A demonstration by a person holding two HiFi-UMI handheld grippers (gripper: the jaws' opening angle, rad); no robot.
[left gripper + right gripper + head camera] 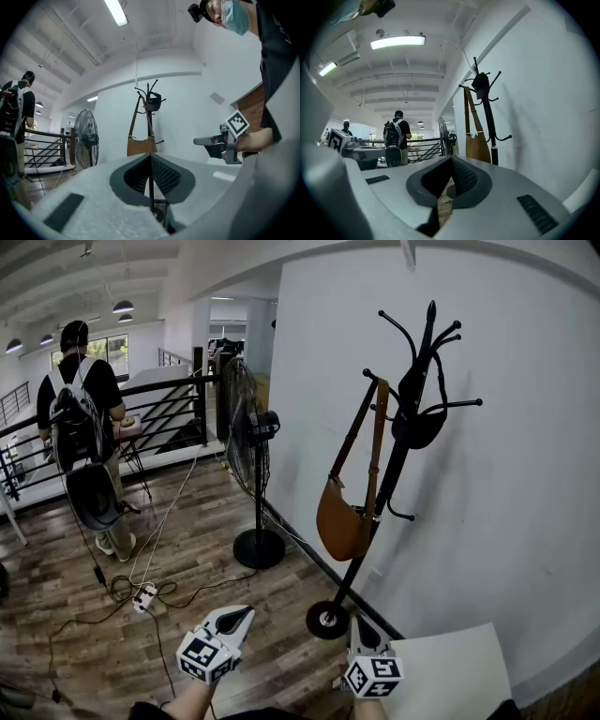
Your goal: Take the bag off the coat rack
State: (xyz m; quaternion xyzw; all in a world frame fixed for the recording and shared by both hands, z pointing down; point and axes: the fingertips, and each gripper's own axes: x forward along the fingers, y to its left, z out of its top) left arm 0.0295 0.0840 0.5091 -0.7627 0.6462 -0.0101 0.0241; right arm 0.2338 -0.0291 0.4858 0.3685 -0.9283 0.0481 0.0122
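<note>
Bag point(342, 521) is the tan one, hanging by its long strap off a hook high on the left side of the coat rack point(394, 474). Its body sits down around the middle of the pole, right up against it. Long axis is basically up and down, strap on top, rounded bottom pointing at the floor point(187, 549). There's also a dark pouch point(417, 423) on the hooks near the top, above and to the right of the bag. As for room, the white wall point(525, 474) is close behind the rack, so that side is tight. A standing fan point(253, 442) is off to the left with open floor between it and the rack. Cables point(159, 592) trail across the boards further left, near a person point(84, 418) at the railing. A white tabletop point(450, 671) crowds my lower right corner. My left gripper point(246, 613) and right gripper point(356, 620) are both low and level, aimed at the rack. Both have their jaws pressed together with nothing in them, well short of the bag.
</note>
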